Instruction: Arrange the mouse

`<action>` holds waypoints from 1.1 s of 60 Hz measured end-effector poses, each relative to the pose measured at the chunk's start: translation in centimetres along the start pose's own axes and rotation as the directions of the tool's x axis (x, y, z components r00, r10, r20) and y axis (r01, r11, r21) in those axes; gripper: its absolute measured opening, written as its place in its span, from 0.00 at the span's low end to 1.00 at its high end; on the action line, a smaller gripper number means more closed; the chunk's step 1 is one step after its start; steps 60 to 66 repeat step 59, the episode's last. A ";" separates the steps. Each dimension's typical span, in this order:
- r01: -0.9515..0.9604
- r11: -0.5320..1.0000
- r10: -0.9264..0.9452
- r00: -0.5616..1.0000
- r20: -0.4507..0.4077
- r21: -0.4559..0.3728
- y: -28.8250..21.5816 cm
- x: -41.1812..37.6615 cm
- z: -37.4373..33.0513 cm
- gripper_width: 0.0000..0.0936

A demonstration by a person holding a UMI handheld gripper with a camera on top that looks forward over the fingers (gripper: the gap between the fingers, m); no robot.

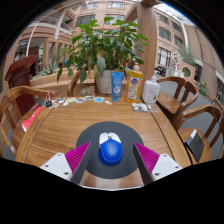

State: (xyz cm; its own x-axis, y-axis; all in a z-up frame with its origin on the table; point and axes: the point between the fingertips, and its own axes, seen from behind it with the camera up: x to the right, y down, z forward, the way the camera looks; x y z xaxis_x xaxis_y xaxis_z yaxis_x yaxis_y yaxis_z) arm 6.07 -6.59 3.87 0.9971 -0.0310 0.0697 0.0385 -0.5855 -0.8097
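Note:
A blue and white computer mouse (pixel 110 149) sits on a round dark grey mouse mat (pixel 110 133) on the wooden table (pixel 60 125). My gripper (pixel 111 159) is open, its pink pads (pixel 77 157) standing one at each side of the mouse. The mouse rests on the mat between the fingers with a gap at either side. Neither finger touches it.
At the table's far edge stand a potted plant (pixel 103 50), a blue bottle (pixel 118 85), a yellow carton (pixel 135 83) and a white jug (pixel 151 91), with small items (pixel 85 99) scattered before them. Wooden chairs (pixel 12 110) stand at both sides.

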 end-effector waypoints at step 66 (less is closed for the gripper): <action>0.009 0.993 -0.005 0.999 -0.037 0.121 3.2 -1.3 -29.6 0.91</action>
